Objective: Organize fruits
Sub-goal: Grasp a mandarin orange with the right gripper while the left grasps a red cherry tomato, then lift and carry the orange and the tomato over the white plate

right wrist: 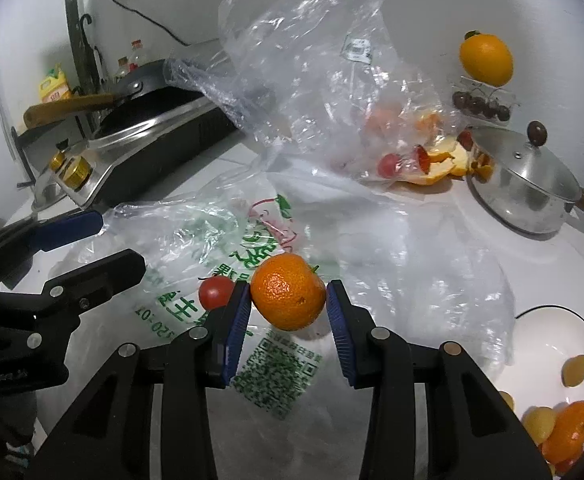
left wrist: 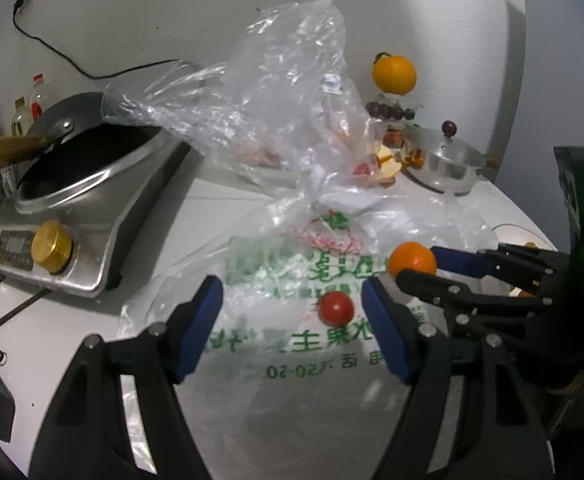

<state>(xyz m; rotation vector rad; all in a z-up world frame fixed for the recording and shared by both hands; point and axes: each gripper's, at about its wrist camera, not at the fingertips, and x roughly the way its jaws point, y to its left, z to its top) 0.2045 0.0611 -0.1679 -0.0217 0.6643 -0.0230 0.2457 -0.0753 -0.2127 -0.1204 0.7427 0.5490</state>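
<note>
Gripping the round orange mandarin over the printed clear plastic bag, right gripper pads touch both sides. Left gripper hangs wide, empty. White plate cut off by the frame edge.

My left camera sits on the left gripper and looks down, close over the printed bag. My right camera sits on the right gripper and looks down close too. Both see the bag, the tangerine, the little tomato, the stove and the pot.
</note>
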